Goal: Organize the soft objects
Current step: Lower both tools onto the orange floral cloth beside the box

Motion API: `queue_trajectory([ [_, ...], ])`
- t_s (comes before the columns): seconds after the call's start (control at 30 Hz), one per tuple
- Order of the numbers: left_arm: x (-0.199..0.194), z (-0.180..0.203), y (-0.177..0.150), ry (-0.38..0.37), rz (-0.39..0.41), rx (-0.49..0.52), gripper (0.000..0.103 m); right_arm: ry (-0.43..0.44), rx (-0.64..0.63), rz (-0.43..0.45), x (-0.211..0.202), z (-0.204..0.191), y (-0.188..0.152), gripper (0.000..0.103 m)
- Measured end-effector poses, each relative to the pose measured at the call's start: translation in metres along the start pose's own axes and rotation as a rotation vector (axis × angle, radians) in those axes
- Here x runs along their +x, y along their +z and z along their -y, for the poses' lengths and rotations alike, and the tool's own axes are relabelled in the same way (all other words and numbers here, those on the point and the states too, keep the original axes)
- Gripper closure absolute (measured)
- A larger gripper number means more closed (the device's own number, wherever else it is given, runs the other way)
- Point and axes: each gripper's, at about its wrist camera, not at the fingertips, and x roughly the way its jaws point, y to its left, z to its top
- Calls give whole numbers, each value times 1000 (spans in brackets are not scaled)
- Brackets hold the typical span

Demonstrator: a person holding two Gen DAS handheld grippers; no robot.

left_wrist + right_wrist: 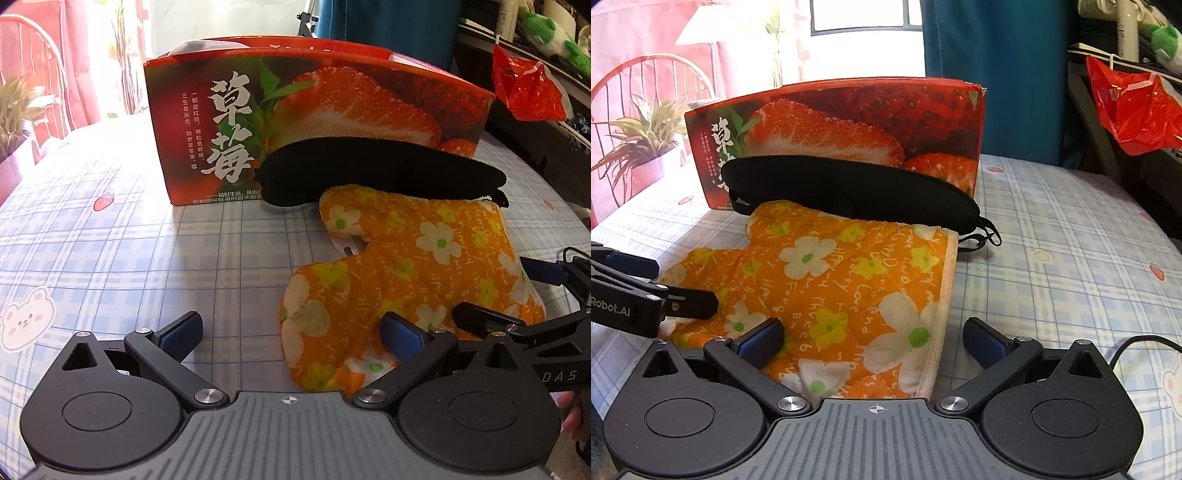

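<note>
Both hand-held grippers, left and right, gape over oven mitt; eye mask fronts strawberry box.

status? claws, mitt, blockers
Left claw and right claw open, over orange oven mitt. Mitt flat on table. Black eye mask overlaps mitt's far edge, leaning on strawberry box.

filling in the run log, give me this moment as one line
left tongs: open, over oven mitt | right tongs: open, over mitt | eye mask: leaning on strawberry box | nothing gripped
</note>
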Motion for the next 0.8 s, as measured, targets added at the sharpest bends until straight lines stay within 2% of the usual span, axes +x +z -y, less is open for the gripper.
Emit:
queue_trajectory([
  [0.8,-1,1,-3,7,13,19,0,15,1,-20,-2,1,2,0],
])
